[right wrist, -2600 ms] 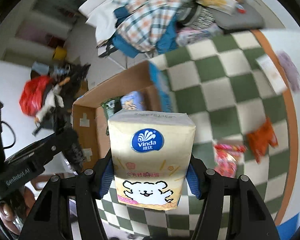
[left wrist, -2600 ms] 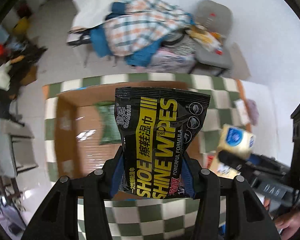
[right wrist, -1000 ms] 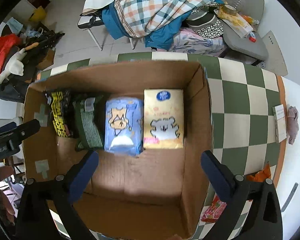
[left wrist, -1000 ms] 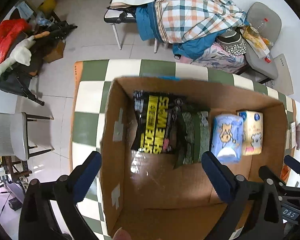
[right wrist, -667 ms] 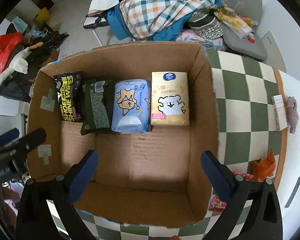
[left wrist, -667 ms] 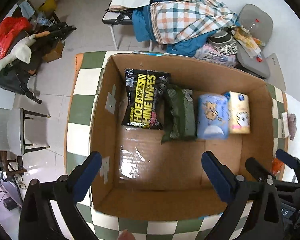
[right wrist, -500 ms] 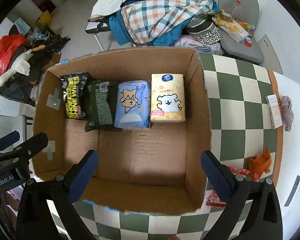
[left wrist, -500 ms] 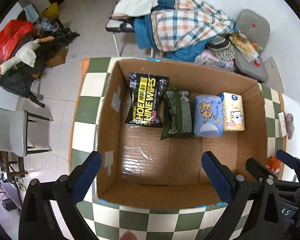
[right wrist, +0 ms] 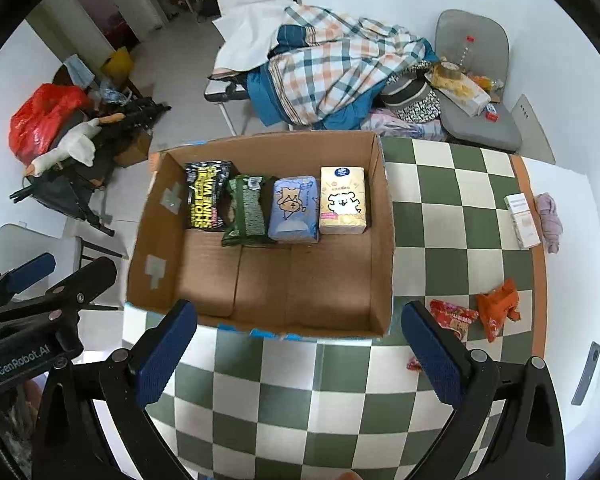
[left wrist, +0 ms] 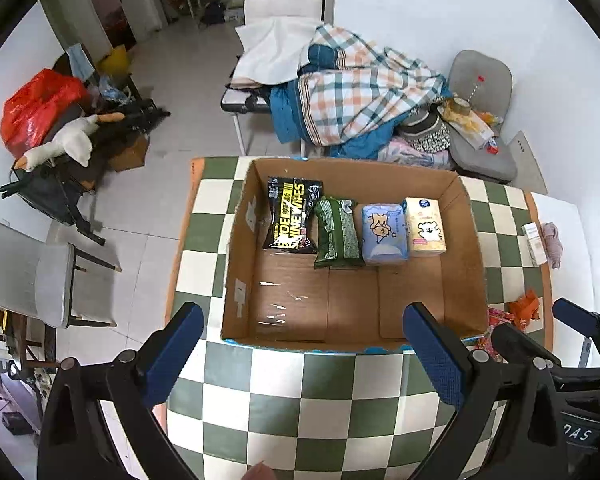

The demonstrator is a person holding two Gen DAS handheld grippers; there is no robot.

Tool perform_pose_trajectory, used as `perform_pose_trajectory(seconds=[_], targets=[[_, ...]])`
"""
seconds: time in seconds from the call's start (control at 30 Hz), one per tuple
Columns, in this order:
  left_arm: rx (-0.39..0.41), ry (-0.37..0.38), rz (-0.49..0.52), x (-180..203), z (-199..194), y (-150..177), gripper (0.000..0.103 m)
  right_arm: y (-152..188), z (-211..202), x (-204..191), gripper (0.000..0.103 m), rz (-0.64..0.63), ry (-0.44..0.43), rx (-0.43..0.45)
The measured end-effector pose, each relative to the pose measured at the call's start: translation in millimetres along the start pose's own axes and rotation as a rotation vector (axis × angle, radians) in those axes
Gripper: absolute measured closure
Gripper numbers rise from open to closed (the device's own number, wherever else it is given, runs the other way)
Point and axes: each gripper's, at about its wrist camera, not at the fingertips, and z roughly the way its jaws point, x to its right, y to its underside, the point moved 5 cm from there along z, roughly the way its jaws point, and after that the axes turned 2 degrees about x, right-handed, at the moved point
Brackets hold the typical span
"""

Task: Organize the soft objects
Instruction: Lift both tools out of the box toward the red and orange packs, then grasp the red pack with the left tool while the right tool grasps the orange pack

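An open cardboard box (left wrist: 471,240) (right wrist: 382,240) sits on the green-and-white checkered table (left wrist: 324,412) (right wrist: 300,392). Along its far wall lie a black shoe-wipes pack (left wrist: 292,216) (right wrist: 206,196), a dark green pack (left wrist: 336,234) (right wrist: 246,210), a blue tissue pack (left wrist: 383,234) (right wrist: 293,208) and a yellow tissue pack (left wrist: 425,227) (right wrist: 343,200). My left gripper (left wrist: 304,352) is open and empty, above the box's near edge. My right gripper (right wrist: 298,344) is open and empty, also near that edge.
On the table right of the box lie a red snack bag (right wrist: 454,316), an orange snack bag (right wrist: 498,312), a white carton (right wrist: 522,220) and a pink cloth (right wrist: 550,222). Chairs piled with plaid bedding (left wrist: 364,96) stand behind the table. Clutter lies on the floor at the left.
Both grippers let go of their packs in the box: the shoe wipes from the left, the yellow tissues from the right. Both opened and have pulled back and up.
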Motion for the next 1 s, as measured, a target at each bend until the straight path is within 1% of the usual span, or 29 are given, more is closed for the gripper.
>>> perform_pose_trajectory(seconds=[0.17, 0.27, 0.33, 0.4, 0.43, 0.47, 0.5, 0.63, 0.7, 0.73, 0.77, 0.83, 0.9, 0.93, 1.0], targets=[[0.018, 0.017, -0.013, 7.4, -19.1, 2.6, 0.001, 8.0, -24.1, 2.9, 0.000, 0.006, -0.043, 0.021], [0.023, 0.022, 0.027, 27.0, -25.8, -0.6, 0.001, 10.8, -31.5, 12.9, 0.000, 0.033, -0.083, 0.018], [0.032, 0.018, 0.073, 47.7, -27.5, -4.3, 0.001, 12.5, -35.4, 27.0, 0.000, 0.062, -0.101, 0.020], [0.035, 0.013, 0.133, 76.7, -25.6, -10.1, 0.001, 14.4, -38.9, 51.2, 0.000, 0.110, -0.100, 0.021], [0.034, 0.015, 0.150, 86.2, -23.9, -12.3, 0.001, 15.1, -39.7, 65.3, 0.000, 0.137, -0.100, 0.018], [0.022, 0.024, 0.185, 107.1, -18.4, -14.4, 0.001, 16.1, -40.9, 85.9, 0.000, 0.176, -0.090, 0.018], [0.011, 0.030, 0.203, 119.7, -14.2, -15.5, 0.001, 16.2, -41.6, 103.2, 0.000, 0.204, -0.075, 0.020], [-0.073, 0.088, 0.292, 191.0, 16.7, -5.8, 0.001, 24.2, -36.9, 186.5, 0.000, 0.342, -0.030, -0.001], [-0.137, 0.118, 0.347, 231.7, 38.7, 5.6, 0.001, 32.5, -30.2, 234.8, 0.000, 0.410, -0.006, -0.027], [-0.181, 0.129, 0.372, 253.1, 52.4, 14.6, 0.001, 35.7, -27.6, 249.4, 0.000, 0.429, -0.004, -0.036], [-0.218, 0.126, 0.395, 269.4, 64.7, 23.1, 0.001, 41.4, -22.6, 272.7, 0.000, 0.459, 0.000, -0.051], [-0.269, 0.133, 0.438, 297.5, 85.3, 38.4, 0.001, 50.8, -13.0, 306.5, 0.000, 0.503, 0.008, -0.085], [-0.332, 0.124, 0.454, 318.3, 111.0, 58.1, 0.001, 61.4, 3.8, 340.0, 0.000, 0.550, -0.009, -0.129], [-0.372, 0.124, 0.454, 328.7, 127.7, 69.7, 0.001, 66.4, 13.5, 352.7, 0.000, 0.578, -0.028, -0.156], [-0.427, 0.113, 0.448, 338.2, 151.2, 86.1, 0.001, 75.0, 40.3, 373.7, 0.000, 0.633, -0.088, -0.213]])
